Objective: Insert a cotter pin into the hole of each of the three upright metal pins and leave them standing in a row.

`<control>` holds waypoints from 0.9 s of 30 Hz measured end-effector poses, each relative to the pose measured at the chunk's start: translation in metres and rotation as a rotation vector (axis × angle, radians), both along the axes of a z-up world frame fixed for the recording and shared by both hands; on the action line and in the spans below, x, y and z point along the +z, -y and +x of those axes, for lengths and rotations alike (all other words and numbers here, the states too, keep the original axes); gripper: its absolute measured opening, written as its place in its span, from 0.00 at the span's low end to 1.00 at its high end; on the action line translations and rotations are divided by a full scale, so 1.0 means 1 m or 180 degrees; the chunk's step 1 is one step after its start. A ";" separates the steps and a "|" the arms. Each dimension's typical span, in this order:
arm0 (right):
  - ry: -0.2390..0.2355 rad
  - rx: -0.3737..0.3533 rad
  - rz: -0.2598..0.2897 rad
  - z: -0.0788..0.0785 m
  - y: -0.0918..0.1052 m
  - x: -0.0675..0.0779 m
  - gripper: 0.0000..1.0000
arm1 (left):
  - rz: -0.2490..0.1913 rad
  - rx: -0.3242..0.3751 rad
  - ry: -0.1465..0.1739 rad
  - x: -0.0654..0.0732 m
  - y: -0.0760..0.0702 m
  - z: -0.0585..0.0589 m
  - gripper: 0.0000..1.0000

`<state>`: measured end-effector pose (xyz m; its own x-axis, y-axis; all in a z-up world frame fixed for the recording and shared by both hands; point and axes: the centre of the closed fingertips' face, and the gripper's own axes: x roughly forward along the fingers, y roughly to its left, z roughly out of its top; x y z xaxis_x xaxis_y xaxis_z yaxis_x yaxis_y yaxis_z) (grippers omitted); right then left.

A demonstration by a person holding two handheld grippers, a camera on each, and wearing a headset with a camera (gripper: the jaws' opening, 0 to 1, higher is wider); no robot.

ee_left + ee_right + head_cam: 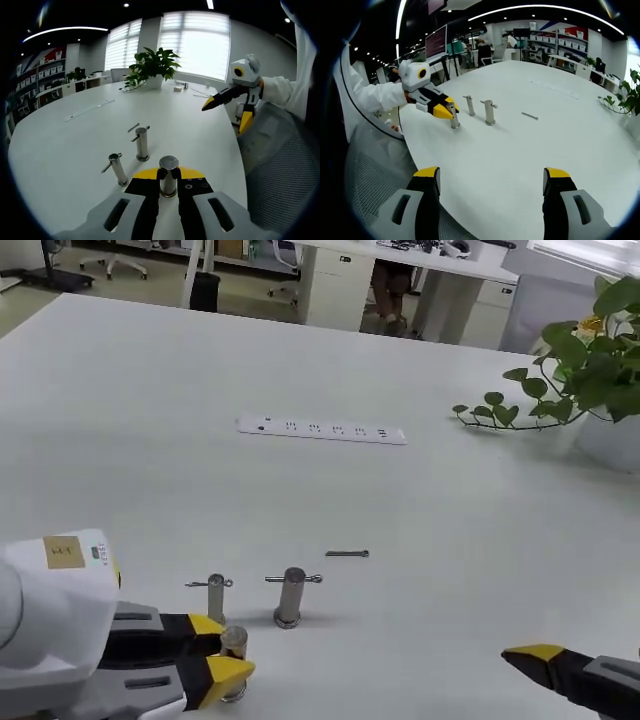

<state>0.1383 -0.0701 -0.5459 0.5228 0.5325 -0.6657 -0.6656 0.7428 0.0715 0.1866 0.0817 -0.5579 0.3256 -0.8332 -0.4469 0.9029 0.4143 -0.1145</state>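
Head view: left claw (pixel 228 650) pinching the bare metal pin (pixel 235 640), upright between the yellow tips. Just beyond those tips, 2 more upright pins, the slimmer fitted pin (pixel 216 595) and the thicker fitted pin (pixel 290 597), each with a cotter pin through its top. Farther out than both and off to that claw's right, the loose cotter pin (pixel 347 554), flat on the white table (pixel 450 570), long axis side to side, roughly along the row. Right claw (pixel 538 654) low at the far right, well apart from everything. Left gripper view: left claw (pixel 168 187) pressed together on the bare metal pin (pixel 168 165), the slimmer fitted pin (pixel 118 169) ahead and left, the thicker fitted pin (pixel 142 143) straight ahead, the loose cotter pin (pixel 133 128) past it; right claw (pixel 225 116) off to the right with a gap between its tips. Right gripper view: right claw (pixel 491 175) spread wide, gripping nothing; loose cotter pin (pixel 530 116) ahead and slightly right of its gap, lying slantwise across the line of approach; left claw (pixel 442 107) ahead-left on the bare metal pin (pixel 454 120). Probably a job for the right claw, being the free one: reach forward, turn to take the cotter pin across its length, then carry it left to the held pin. Which way that pin's hole faces cannot be told.
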 end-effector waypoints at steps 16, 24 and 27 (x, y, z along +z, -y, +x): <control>-0.0021 -0.0036 -0.0004 -0.001 0.001 -0.001 0.83 | 0.0033 0.0037 -0.0119 -0.010 0.000 -0.003 0.10; -0.0029 -0.0052 -0.0018 -0.001 0.003 -0.002 0.83 | 0.0076 0.0005 -0.0096 -0.014 -0.002 -0.004 0.10; -0.0033 -0.0054 -0.0024 -0.001 0.004 -0.003 0.82 | 0.0048 0.0030 -0.0114 -0.014 -0.003 -0.004 0.10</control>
<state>0.1372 -0.0736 -0.5484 0.5248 0.5185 -0.6751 -0.6521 0.7546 0.0726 0.1823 0.0847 -0.5721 0.3171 -0.8233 -0.4708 0.8944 0.4247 -0.1404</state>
